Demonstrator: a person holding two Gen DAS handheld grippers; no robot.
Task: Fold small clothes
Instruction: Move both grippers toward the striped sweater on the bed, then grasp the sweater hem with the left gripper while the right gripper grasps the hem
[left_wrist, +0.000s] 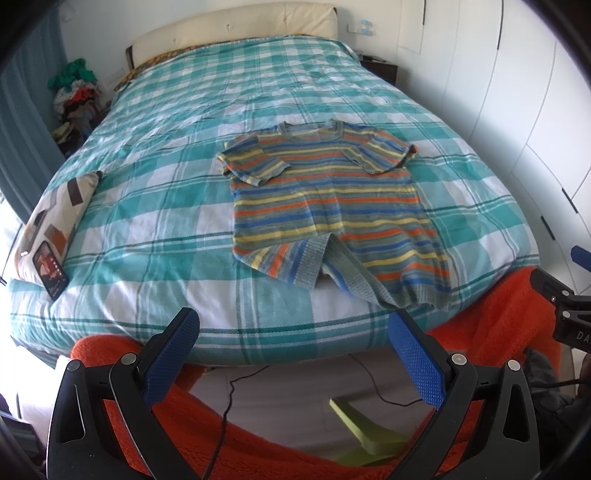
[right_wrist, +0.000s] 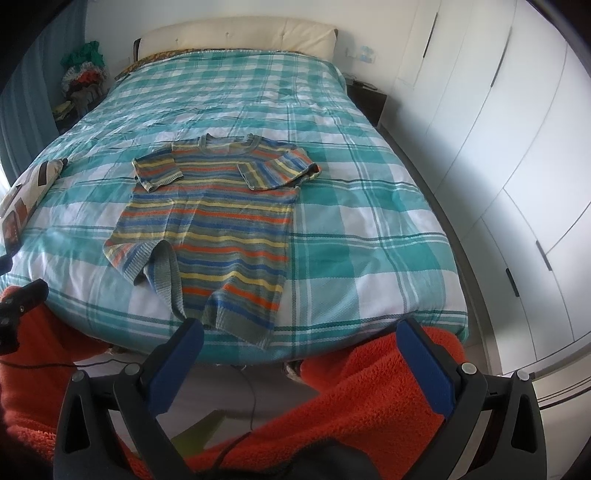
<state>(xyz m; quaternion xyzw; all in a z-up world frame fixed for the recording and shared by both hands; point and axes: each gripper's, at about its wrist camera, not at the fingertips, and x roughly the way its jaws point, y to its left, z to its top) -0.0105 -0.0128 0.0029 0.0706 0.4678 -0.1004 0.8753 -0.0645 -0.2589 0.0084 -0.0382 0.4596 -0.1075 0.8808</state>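
Note:
A small striped knit sweater (left_wrist: 328, 210) in orange, yellow, blue and grey lies flat on the teal checked bed cover (left_wrist: 155, 206), both sleeves folded in over the chest, its lower left hem corner turned up. It also shows in the right wrist view (right_wrist: 218, 221). My left gripper (left_wrist: 291, 332) is open and empty, held off the foot of the bed, below the sweater's hem. My right gripper (right_wrist: 299, 339) is open and empty, also off the foot edge, just right of the hem. The right gripper's body (left_wrist: 565, 306) shows at the left wrist view's right edge.
A patterned pillow (left_wrist: 59, 214) with a phone (left_wrist: 50, 269) on it lies at the bed's left edge. An orange fleece (right_wrist: 369, 398) and a black cable (left_wrist: 229, 398) are below the grippers. A clothes pile (left_wrist: 75, 96) stands far left. White wardrobes (right_wrist: 498, 147) line the right.

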